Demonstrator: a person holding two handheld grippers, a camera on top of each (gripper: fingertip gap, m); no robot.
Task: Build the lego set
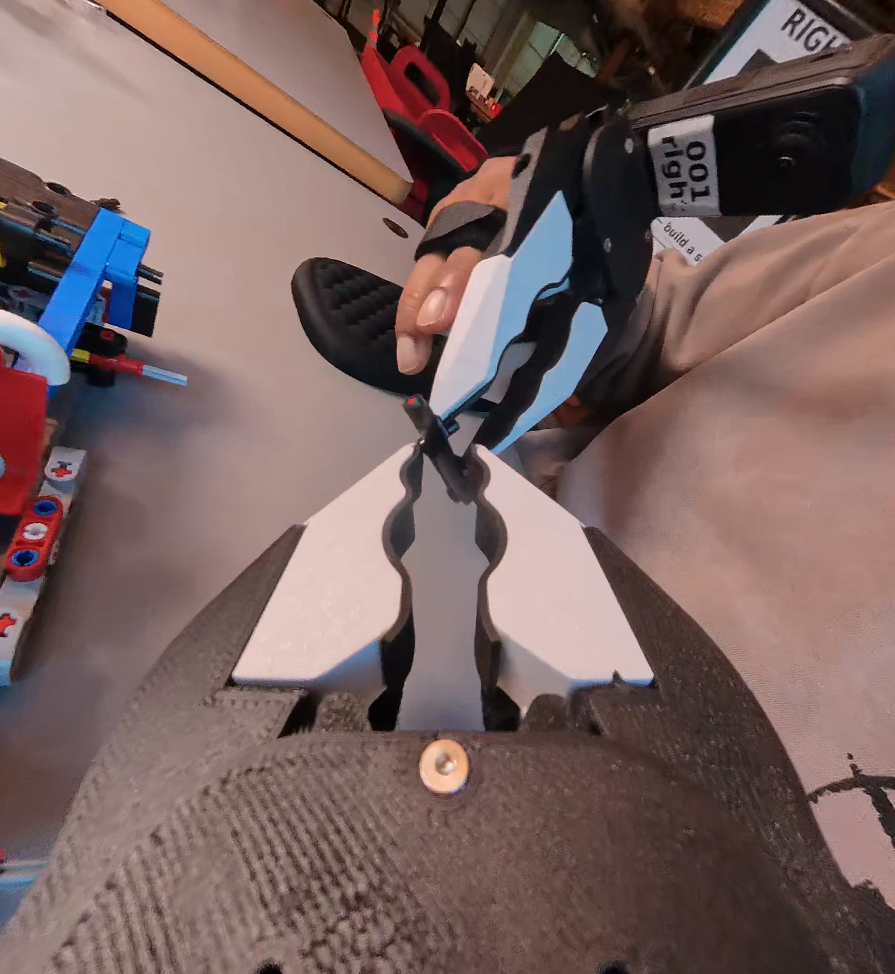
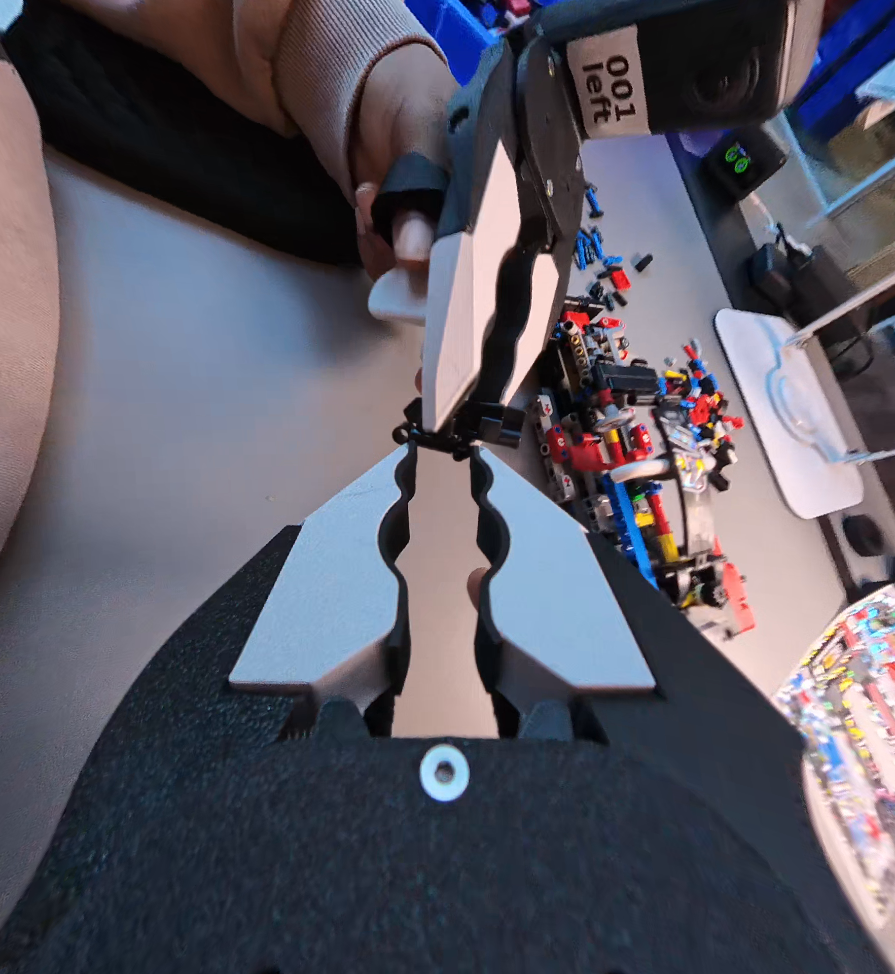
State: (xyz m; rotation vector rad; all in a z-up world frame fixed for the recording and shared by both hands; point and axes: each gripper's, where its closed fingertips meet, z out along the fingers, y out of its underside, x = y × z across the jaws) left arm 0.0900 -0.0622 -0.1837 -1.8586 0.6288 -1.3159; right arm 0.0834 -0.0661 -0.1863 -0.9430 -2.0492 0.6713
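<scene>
Left wrist view: both wavy-padded tongs [image 1: 445, 464] [image 2: 437, 448] pinch one small black jointed lego piece [image 1: 442, 448].

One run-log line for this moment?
left tool: shut on black piece | right tool: gripping same piece | lego model: on table, untouched

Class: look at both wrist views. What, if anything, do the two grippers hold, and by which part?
Both pinch one small black lego piece above the table. The left gripper grips its near end at the fingertips; the right gripper grips the other end.
</scene>
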